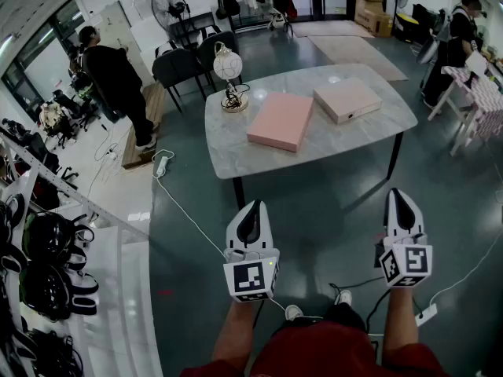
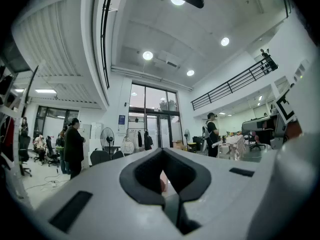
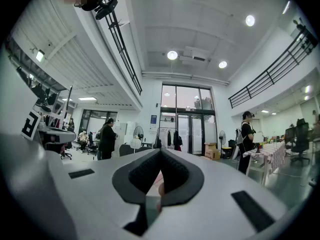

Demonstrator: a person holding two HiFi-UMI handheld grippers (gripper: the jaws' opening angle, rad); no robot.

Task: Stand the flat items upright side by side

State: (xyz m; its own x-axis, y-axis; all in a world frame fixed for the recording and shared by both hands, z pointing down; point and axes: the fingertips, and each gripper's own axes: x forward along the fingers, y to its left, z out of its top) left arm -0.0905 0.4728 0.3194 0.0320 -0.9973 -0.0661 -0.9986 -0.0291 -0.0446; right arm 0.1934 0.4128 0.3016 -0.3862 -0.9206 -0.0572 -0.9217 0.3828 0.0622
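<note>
- Head view: both forearms come in from 6 o'clock. They hold the left gripper (image 1: 252, 210) and right gripper (image 1: 398, 199) level and side by side, noses toward 12, well short of the table (image 1: 236, 144). The pink box (image 1: 280, 120) and beige box (image 1: 347, 99) lie flat up there, the pink one at roughly 8 o'clock of the beige, a small gap between.
- Left gripper view: jaws pinched together, nothing in them.
- Right gripper view: same deal, clamped tight on nothing.
</note>
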